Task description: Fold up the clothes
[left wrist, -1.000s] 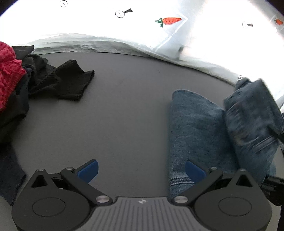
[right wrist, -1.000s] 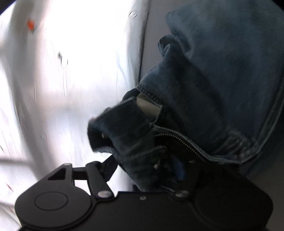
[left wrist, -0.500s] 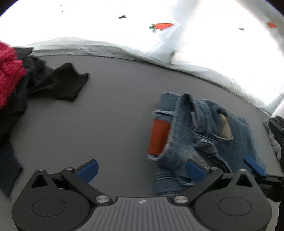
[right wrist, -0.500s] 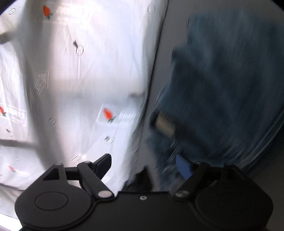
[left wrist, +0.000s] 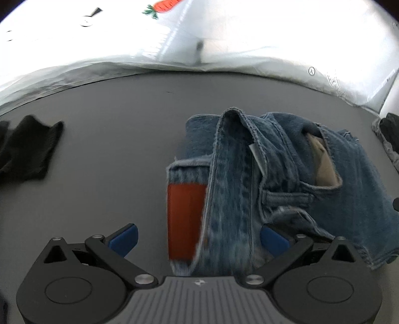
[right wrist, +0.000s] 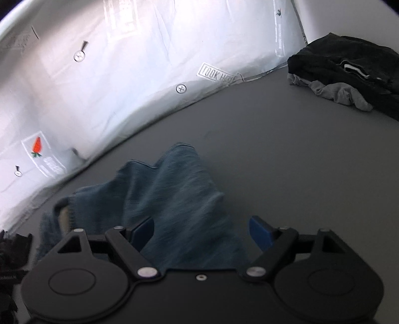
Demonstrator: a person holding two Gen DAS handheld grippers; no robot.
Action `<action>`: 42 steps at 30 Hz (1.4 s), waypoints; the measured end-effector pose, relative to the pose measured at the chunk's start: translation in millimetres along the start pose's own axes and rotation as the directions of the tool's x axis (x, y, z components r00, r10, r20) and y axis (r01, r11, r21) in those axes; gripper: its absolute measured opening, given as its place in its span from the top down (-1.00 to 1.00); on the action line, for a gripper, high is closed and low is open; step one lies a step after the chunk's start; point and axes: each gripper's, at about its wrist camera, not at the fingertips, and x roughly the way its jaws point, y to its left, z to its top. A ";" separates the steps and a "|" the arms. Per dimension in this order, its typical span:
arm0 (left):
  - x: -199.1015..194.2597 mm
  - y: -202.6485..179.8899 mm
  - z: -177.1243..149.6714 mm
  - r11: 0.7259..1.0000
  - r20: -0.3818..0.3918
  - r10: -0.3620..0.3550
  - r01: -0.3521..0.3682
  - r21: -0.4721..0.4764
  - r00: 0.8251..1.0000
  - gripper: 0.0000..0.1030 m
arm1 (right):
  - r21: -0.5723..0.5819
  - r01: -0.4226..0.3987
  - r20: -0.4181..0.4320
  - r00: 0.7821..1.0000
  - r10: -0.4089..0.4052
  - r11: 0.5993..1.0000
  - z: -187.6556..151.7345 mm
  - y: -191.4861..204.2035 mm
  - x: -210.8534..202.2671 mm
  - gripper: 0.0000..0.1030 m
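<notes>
Two grippers in view, both with fingers spread wide and holding nothing.

Left wrist view: my left gripper [left wrist: 198,239] hovers low over the grey counter [left wrist: 112,154]. The jeans [left wrist: 274,179] lie crumpled on the counter, ahead and to the right, with one edge reaching down between the blue pads; I cannot tell whether the cloth touches either pad. A red patch [left wrist: 185,219] shows on the near left part of the denim, and a pale pocket lining [left wrist: 324,169] shows at an opening further right. A black garment [left wrist: 27,149] lies well apart at the left edge. A white plastic sheet [left wrist: 199,37] with a carrot print [left wrist: 164,6] rises behind the counter.

Right wrist view: my right gripper [right wrist: 202,231] sits just above the same jeans [right wrist: 174,199], which spread forward from between its fingers, blurred. Left pad [right wrist: 141,230] overlaps the denim; right pad [right wrist: 261,230] is over bare counter [right wrist: 299,162]. A dark pile [right wrist: 344,67] with some grey cloth [right wrist: 334,91] lies at the far right corner, well apart. The white sheet [right wrist: 124,74] runs along the left.
</notes>
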 end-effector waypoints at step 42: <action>-111.9 -173.1 -28.7 0.925 0.301 -0.377 0.371 0.080 0.876 0.57 | 0.089 -0.110 0.249 0.965 0.085 0.990 42.9 -59.3 -183.2 0.83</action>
